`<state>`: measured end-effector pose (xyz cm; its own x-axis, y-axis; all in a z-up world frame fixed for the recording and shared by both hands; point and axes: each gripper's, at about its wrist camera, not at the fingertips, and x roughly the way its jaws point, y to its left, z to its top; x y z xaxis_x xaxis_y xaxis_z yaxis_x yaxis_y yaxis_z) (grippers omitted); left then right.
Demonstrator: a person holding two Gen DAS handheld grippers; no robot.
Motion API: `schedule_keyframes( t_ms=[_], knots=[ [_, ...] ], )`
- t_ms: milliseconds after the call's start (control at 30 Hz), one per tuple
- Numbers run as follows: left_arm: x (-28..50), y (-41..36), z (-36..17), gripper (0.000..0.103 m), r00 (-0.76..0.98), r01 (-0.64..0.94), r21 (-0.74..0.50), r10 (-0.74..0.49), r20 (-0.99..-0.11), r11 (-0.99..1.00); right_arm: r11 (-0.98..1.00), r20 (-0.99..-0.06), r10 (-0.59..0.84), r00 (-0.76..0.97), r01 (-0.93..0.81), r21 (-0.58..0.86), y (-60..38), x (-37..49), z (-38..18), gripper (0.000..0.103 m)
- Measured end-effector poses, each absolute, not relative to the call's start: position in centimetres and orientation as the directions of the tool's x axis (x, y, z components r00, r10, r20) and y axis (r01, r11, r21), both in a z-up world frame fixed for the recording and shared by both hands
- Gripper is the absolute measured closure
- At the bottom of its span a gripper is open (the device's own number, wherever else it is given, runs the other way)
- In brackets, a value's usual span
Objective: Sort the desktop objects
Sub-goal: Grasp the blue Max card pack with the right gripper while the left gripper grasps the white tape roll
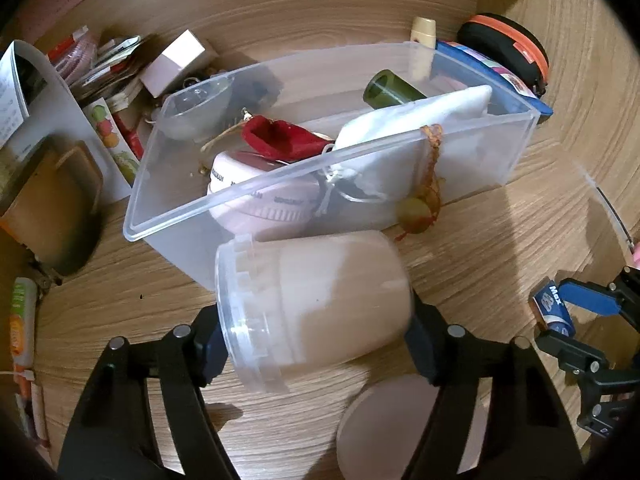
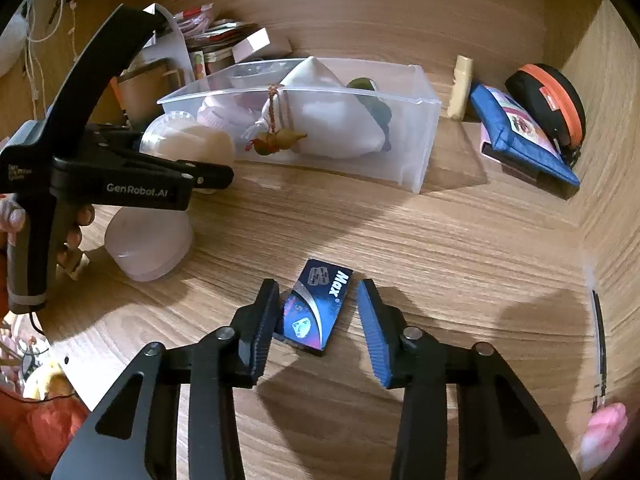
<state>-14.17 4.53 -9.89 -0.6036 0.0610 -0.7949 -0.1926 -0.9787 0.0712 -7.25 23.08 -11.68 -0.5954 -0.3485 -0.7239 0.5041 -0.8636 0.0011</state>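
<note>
My left gripper is shut on a translucent plastic jar, held on its side just in front of a clear plastic bin. The bin holds a white pouch, a red pouch, a pink round case and a green bottle. The jar's pink lid lies on the desk below. My right gripper is open, its fingers on either side of a small blue "Max" box lying on the desk. The box touches the left finger. The left gripper also shows in the right wrist view.
A blue wallet, an orange-rimmed black case and a cream tube lie right of the bin. Papers, boxes and a pink box are piled at the back left. Wooden walls stand behind and to the right.
</note>
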Motion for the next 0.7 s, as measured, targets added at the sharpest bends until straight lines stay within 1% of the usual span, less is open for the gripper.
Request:
schedule_keyframes(
  t_ms=[133,167,233,433,500,700],
  knots=[
    [-13.8,4.6,-10.0,0.031,-0.614,-0.197,0.082,0.057,-0.787,-0.977,-0.859,-0.722,-0.347,-0.598,0.512,-0.012,22.9,-7.2,-11.7,0.078],
    [-13.6,4.7,-10.0,0.032,-0.622,-0.205,0.094,0.056,-0.781,-0.974,-0.858,-0.723,-0.347,-0.598,0.513,-0.012,22.9,-7.2,-11.7,0.078],
    [-13.4,4.8,-10.0,0.034,-0.631,-0.216,0.101,0.060,-0.773,-0.971,-0.860,-0.723,-0.349,-0.597,0.511,-0.007,23.0,-7.3,-11.7,0.078],
    [-13.2,4.3,-9.4,0.037,-0.627,-0.238,0.052,0.112,-0.771,-0.970,-0.868,-0.716,-0.349,-0.604,0.497,0.003,23.2,-7.3,-11.4,0.078],
    [-13.1,4.0,-9.2,0.038,-0.626,-0.242,0.031,0.132,-0.768,-0.970,-0.871,-0.706,-0.355,-0.613,0.491,0.011,23.4,-7.3,-10.8,0.078],
    [-12.7,3.3,-8.8,0.038,-0.641,-0.232,0.017,0.140,-0.754,-0.973,-0.874,-0.681,-0.368,-0.633,0.486,0.021,23.7,-7.4,-9.2,0.078]
  ],
)
